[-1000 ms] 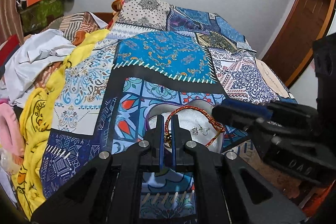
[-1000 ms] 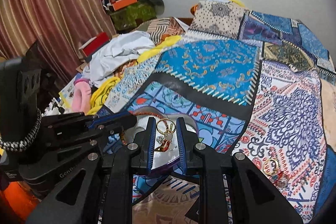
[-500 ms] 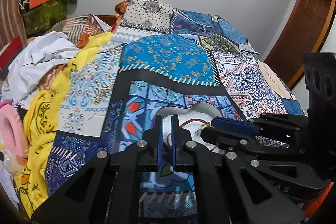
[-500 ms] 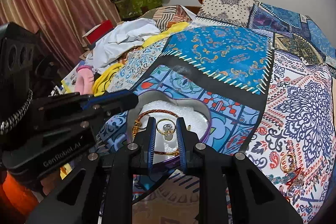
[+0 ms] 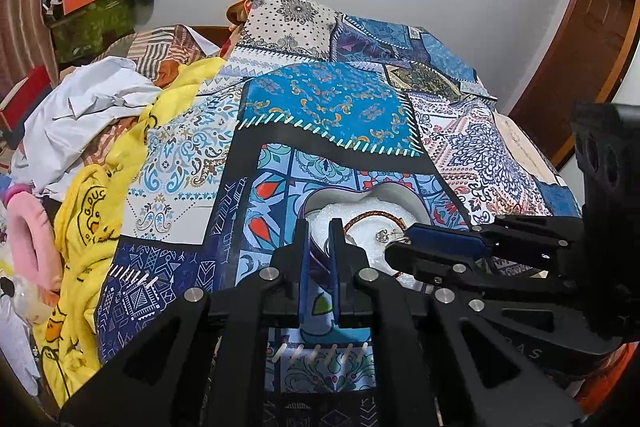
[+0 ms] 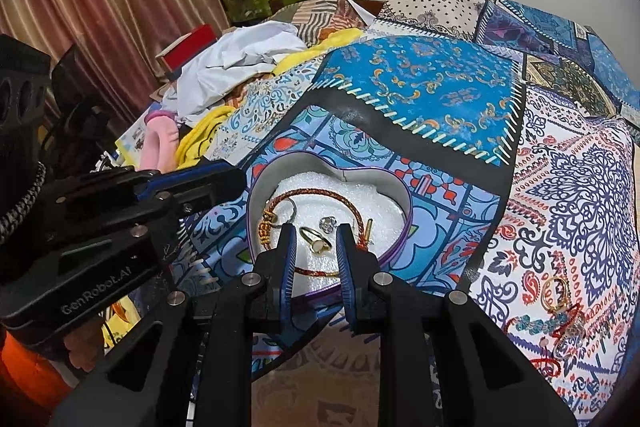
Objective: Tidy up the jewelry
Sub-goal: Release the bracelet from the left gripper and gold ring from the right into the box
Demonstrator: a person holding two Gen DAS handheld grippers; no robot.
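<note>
A heart-shaped box (image 6: pixel 394 187) lined with white foam sits on the patterned bedspread (image 6: pixel 420 99), and most of the jewelry is already in it: a red-and-gold cord bracelet (image 6: pixel 320 193) curving around the inside, a small silver stud (image 6: pixel 328 224), and a gold ring (image 6: pixel 316 241) lying on the foam.

The right gripper (image 6: pixel 317 247) hangs over the near edge of the box, its jaws a little apart with the ring showing in the gap. The pads do not appear to press on it, so this looks like the moment just after a drop, with the ring resting free on the foam (though the view down the fingers makes contact hard to rule out).

The left gripper (image 5: pixel 319 239) is closed to a narrow slit at the box's left rim; it may be pinching that rim to steady the box, but I cannot tell for sure.

The step in hand, then, is loading the box piece by piece. More jewelry waits well to the right on the bedspread: a gold ring (image 6: pixel 556 291), a beaded strand (image 6: pixel 536 325) and a tangle of red cord (image 6: pixel 568 343). The next move calls for the right gripper to lift clear of the box, swing over to that pile and close on one small piece, probably the ring, without dragging the rest along.
</note>
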